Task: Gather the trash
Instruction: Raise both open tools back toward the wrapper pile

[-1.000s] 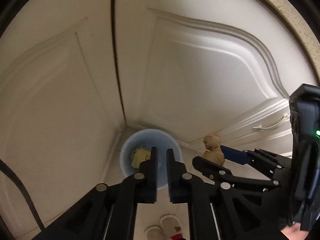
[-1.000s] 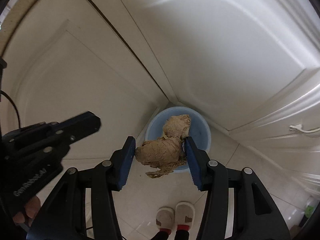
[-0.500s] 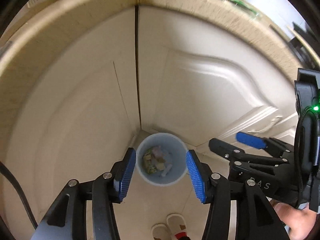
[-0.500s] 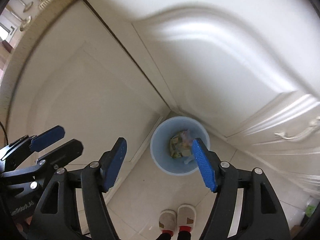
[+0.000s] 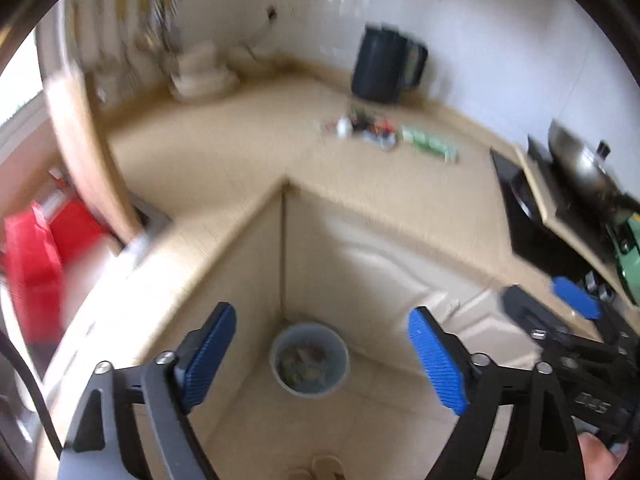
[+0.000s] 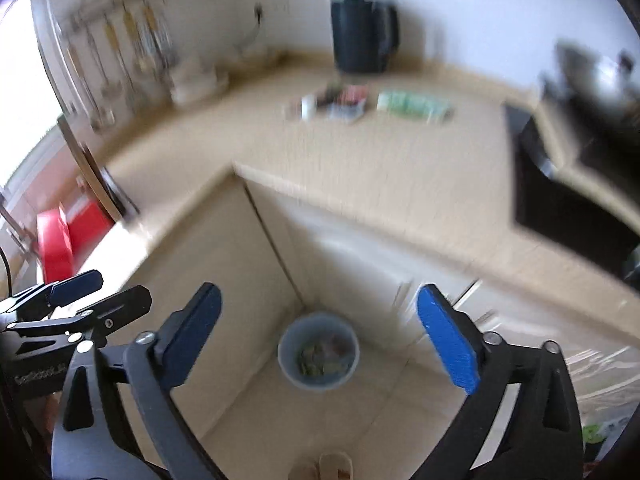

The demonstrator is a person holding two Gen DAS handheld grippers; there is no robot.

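While both my claws are hanging high above the floor, I am looking down past them at the blue bin, which is sitting on the floor tiles in the inside corner where two cabinet fronts meet. My left claw is gaping wide, its jaws having just been opening, and nothing is lying between its blue pads; the bin is showing far below in the gap between them. My right claw is also standing wide apart after just opening, with nothing in it, and the bin is again appearing well beneath, centred between its fingers. Crumpled trash is lying inside the bin, brownish and mixed, too blurred for me to sort out. More litter is lying up on the beige surface, well apart from both claws: a small heap of wrappers and, just beside it, a green packet. Behind them a dark jug is standing against the wall. My slippers are showing at the bottom edge.
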